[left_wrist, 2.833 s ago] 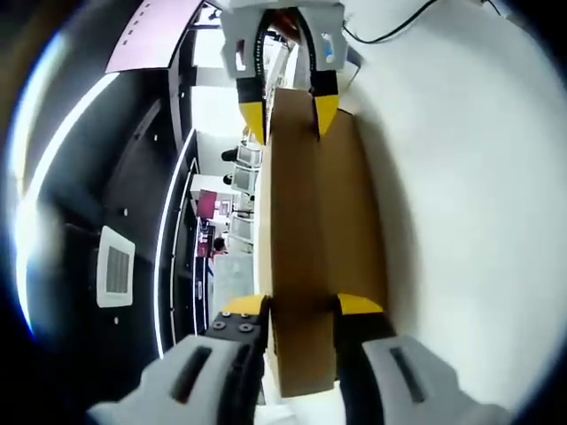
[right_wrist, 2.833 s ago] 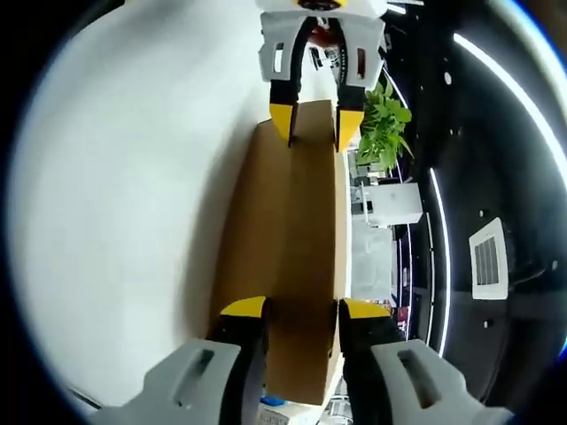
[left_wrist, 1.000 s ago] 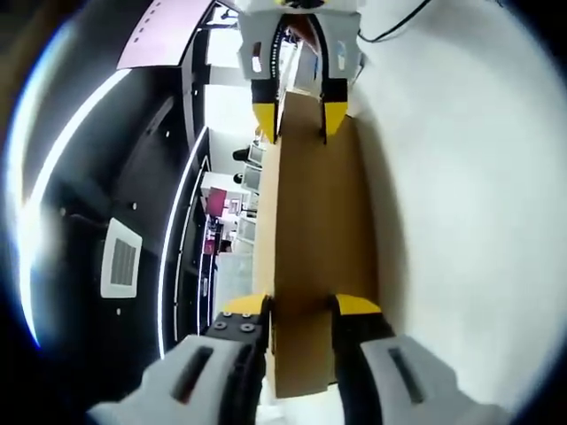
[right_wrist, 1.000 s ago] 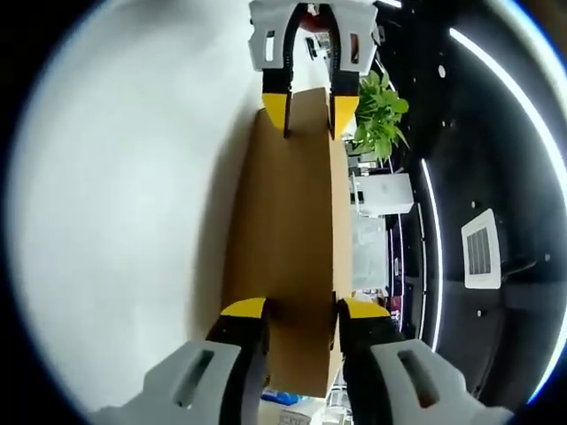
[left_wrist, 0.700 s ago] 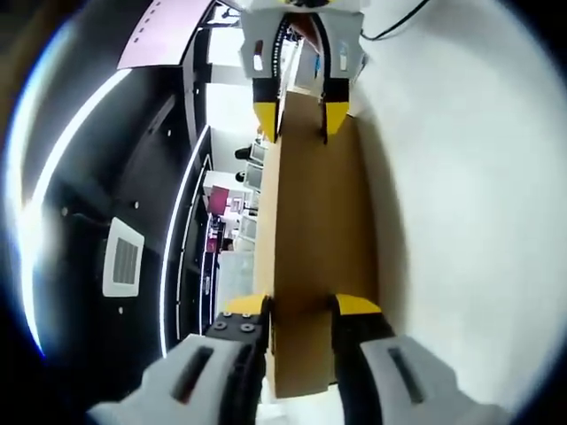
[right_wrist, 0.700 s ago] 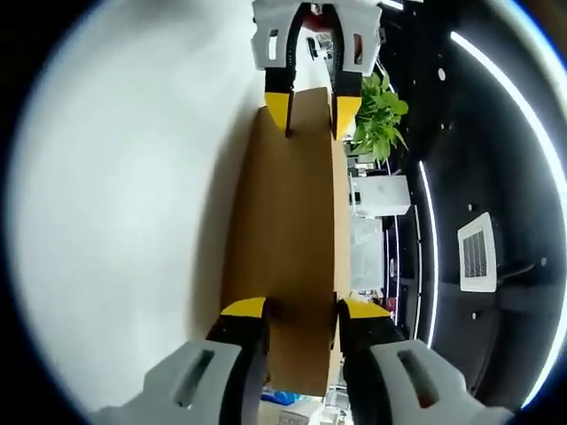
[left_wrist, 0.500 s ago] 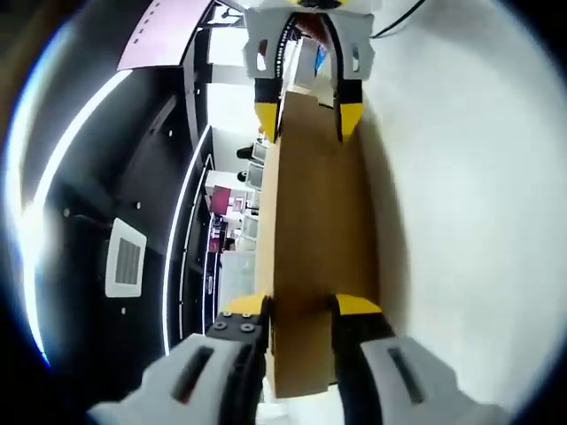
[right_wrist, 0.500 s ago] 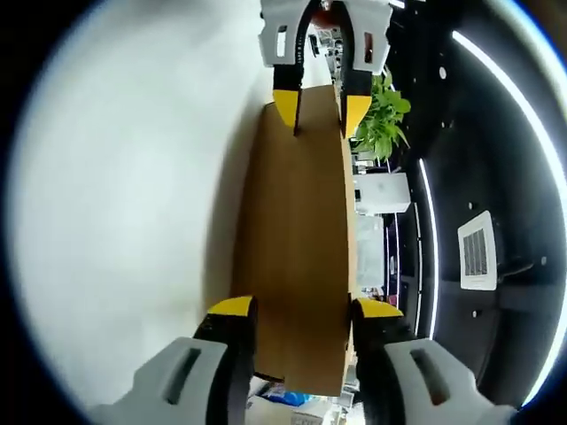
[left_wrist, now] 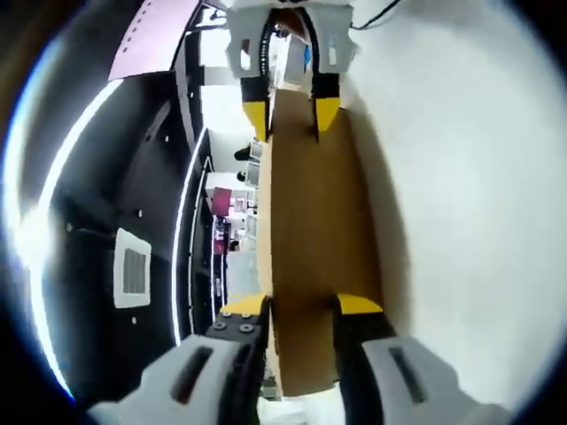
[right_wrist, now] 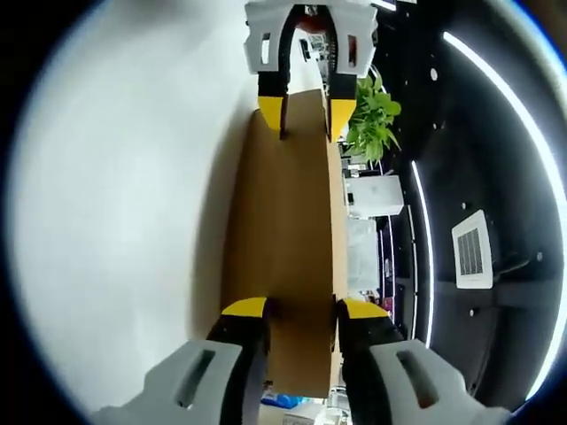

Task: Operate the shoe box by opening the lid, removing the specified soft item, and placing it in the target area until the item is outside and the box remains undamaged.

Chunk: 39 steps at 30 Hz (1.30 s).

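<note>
We look from each end of the brown lid (left_wrist: pixel 310 221) along it (both views rolled sideways, very close); the views face each other and share the lid (right_wrist: pixel 283 230) and white table (right_wrist: pixel 124 221).

Plain brown lid (left_wrist: pixel 310 257); white table (left_wrist: pixel 461 221); green plant (right_wrist: pixel 368 115).

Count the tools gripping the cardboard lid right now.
2. The left tool clamps the near end of the lid in the left gripper view; the right tool grips the far end. Grip contact beneath the lid is hidden.
</note>
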Tool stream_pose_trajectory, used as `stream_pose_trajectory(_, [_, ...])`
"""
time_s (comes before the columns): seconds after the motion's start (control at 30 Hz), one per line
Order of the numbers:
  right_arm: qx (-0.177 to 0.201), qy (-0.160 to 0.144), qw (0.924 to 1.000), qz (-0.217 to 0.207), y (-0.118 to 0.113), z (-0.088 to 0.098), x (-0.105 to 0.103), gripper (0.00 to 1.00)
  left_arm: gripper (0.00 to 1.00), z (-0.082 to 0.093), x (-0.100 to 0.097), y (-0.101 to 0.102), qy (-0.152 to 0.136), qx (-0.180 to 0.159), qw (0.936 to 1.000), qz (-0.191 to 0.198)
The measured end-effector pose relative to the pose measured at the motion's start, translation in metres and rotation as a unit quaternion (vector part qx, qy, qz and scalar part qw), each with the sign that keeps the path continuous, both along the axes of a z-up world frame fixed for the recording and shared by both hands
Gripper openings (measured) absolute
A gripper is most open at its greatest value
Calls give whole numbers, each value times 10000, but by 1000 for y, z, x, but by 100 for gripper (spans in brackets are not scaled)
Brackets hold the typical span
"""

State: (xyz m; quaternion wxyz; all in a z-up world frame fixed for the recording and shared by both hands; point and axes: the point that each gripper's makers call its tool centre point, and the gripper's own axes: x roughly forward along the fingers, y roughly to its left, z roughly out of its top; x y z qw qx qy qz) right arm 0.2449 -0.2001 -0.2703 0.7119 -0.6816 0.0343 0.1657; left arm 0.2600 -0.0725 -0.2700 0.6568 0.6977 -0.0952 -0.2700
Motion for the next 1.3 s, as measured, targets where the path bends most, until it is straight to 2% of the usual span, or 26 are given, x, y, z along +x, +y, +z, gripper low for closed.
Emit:
stream_pose_trajectory(0.07, [14, 15, 10000, 8, -1, -1, 1, 30, 30, 0, -2, -2, -403, 340, 9985, -155])
stream_pose_trajectory(0.23, [37, -2, 10000, -4, 0, 0, 1, 30, 34, 3, 10, 11, -134, 80, 9999, 2])
stream_pose_trajectory(0.37, [65, -21, 10000, -35, -1, -1, 2, 30, 30, -4, 15, 25, -276, 317, 9990, 150])
stream_pose_trajectory(0.53, [90, -25, 9999, -38, -2, -1, 3, 31, 28, -2, 16, 22, -135, -106, 9997, 147])
stream_pose_trajectory(0.57, [257, 81, 9996, -83, -2, -4, 4, 33, 28, -2, 16, 22, -141, -144, 9997, 158])
stream_pose_trajectory(0.63, [261, 116, 9995, -99, -2, -6, 4, 37, 28, -2, 17, 22, -135, -209, 9996, 163])
stream_pose_trajectory(0.73, [243, 132, 9996, -102, -2, -8, 5, 40, 28, -2, 16, 22, -120, -238, 9996, 136])
stream_pose_trajectory(0.83, [299, 213, 9992, -176, -9, -6, 4, 36, 28, -1, 15, 21, -106, -262, 9995, 122])
stream_pose_trajectory(0.93, [363, 296, 9985, -293, -17, -4, 4, 36, 28, -1, 14, 21, -103, -281, 9995, 120])
stream_pose_trajectory(1.07, [-22, 179, 9991, -378, -29, -3, 7, 37, 28, -1, 13, 21, -116, -305, 9994, 101])
stream_pose_trajectory(1.13, [61, 202, 9993, -310, -27, -4, 7, 33, 28, 0, 11, 20, -97, -324, 9994, 98])
stream_pose_trajectory(1.3, [55, 137, 9993, -346, -26, -5, 6, 33, 28, 1, 11, 20, -38, -363, 9993, 97])
